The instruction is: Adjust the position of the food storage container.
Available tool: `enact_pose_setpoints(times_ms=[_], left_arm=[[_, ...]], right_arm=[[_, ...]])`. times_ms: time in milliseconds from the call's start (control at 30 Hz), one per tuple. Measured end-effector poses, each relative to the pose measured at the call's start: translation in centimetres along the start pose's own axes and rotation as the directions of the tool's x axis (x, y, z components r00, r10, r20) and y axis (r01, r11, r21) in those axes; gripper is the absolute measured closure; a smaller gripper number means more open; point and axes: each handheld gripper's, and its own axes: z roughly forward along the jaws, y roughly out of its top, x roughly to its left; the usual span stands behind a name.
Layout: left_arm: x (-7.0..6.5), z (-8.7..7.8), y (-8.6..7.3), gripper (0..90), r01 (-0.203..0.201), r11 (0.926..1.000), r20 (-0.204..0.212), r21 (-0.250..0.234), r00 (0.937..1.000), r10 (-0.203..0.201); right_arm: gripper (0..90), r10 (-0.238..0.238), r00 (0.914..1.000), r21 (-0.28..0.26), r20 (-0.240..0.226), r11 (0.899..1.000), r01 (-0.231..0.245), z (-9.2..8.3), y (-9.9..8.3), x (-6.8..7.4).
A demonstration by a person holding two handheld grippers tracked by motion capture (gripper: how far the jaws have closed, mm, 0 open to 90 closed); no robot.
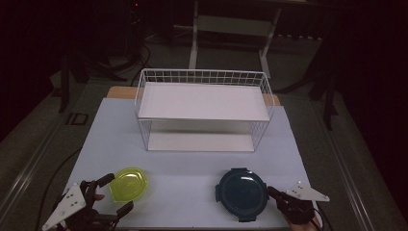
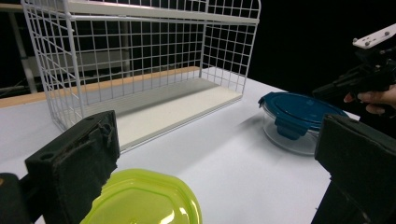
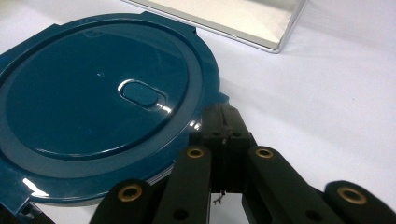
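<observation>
A dark lab or test room: a white-covered table (image 1: pixel 192 168), bare stands (image 1: pixel 231 29) and cables on carpet.

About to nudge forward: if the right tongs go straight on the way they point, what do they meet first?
Probably the blue lid on the glass container: the right tongs, shut, sit at its rim. Whether they already touch it I cannot tell.

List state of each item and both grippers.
Green container: lid on, flat on the table, between the left gripper's jaws, untouched.
Blue container: lid on, latches down, upright on the table.
Rack: upright, both shelves bare.
Left gripper: open, jaws either side of the green container.
Right gripper: shut, empty, tips at the blue container's rim.
</observation>
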Motion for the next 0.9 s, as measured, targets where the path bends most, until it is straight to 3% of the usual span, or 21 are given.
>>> enact_pose_setpoints(times_ms=[200,700,900], left_arm=[[-0.1,0.1,0.0,0.0,-0.007,0.9999,0.004,0.008,1.0000,0.007],[-0.1,0.2,-0.1,0.0,-0.005,0.9999,0.010,0.012,0.9999,0.004],[-0.2,0.2,-0.1,0.0,-0.006,0.9999,0.009,0.012,0.9999,0.006]], right_arm=[[90.0,0.018,0.9998,0.001,-0.009,1.000,-0.018,0.2,0.0,-0.2],[90.0,0.010,0.9981,0.005,-0.062,1.000,-0.009,0.9,0.5,0.7],[90.0,-0.006,0.9986,0.001,-0.052,1.000,0.006,1.0,0.6,0.9]])
